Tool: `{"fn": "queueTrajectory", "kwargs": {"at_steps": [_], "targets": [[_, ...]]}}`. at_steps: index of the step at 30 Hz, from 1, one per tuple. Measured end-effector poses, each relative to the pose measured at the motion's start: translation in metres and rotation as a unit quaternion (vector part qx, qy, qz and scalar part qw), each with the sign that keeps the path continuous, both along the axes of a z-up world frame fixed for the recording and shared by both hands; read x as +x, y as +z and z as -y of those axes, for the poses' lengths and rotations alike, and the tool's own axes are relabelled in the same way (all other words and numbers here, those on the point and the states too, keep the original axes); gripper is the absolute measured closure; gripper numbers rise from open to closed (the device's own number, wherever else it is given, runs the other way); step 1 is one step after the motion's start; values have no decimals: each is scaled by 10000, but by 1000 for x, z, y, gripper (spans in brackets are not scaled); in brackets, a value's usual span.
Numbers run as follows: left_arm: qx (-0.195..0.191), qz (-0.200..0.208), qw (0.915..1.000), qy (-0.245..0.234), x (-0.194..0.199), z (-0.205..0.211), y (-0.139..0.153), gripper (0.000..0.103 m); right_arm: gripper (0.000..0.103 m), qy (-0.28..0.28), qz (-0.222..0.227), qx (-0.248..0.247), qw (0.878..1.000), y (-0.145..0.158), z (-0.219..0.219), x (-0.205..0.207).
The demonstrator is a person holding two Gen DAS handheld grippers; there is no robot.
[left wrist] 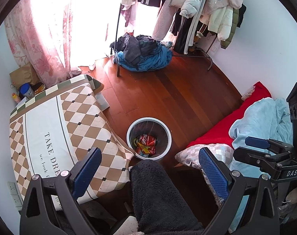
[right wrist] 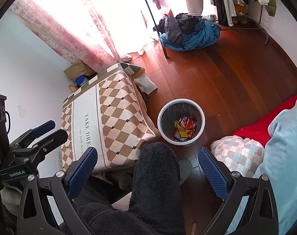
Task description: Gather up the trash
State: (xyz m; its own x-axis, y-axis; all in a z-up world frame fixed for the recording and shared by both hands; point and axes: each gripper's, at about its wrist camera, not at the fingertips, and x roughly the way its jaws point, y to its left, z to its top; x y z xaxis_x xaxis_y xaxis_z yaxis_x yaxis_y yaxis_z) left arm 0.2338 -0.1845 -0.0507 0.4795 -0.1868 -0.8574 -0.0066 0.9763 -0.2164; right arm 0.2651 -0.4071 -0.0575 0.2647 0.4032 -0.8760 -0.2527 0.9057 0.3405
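The white trash bin (left wrist: 149,138) stands on the wooden floor (left wrist: 177,96), and I take it as the landmark. Inside it lie a red drink can (left wrist: 147,139) and, just beside the can, some red and yellow wrappers (left wrist: 145,149); the bin has a dark liner. To the left of the bin, with its hanging cloth corner almost touching the rim, is the desk (left wrist: 56,131) covered with a brown and cream diamond-pattern cloth. To the right of the bin is a bed with a red blanket (left wrist: 234,115), a light blue blanket (left wrist: 264,121) and a checked pillow (left wrist: 189,152). Behind the bin, well apart, a heap of blue and dark clothes (left wrist: 142,53) lies on the floor under a clothes rack with hanging coats (left wrist: 203,5). In front of the bin, a person's leg in dark fleece trousers (left wrist: 156,193) reaches near the rim. The left hand-held gripper (left wrist: 148,168) is above the leg, its jaws spread wide and with nothing between them. The right hand-held gripper (right wrist: 147,166) is also wide apart and empty; in its view the bin is just beyond the knee. Each gripper is seen at the edge of the other camera's view.
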Motion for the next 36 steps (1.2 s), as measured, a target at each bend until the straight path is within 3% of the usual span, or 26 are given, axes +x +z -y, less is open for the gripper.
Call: {"fn": "queueTrajectory", "kwargs": {"at_steps": [36], "targets": [[-61, -90, 9999, 113, 2, -1, -3, 2, 0, 135, -85, -47, 9999, -3, -6, 5]]}}
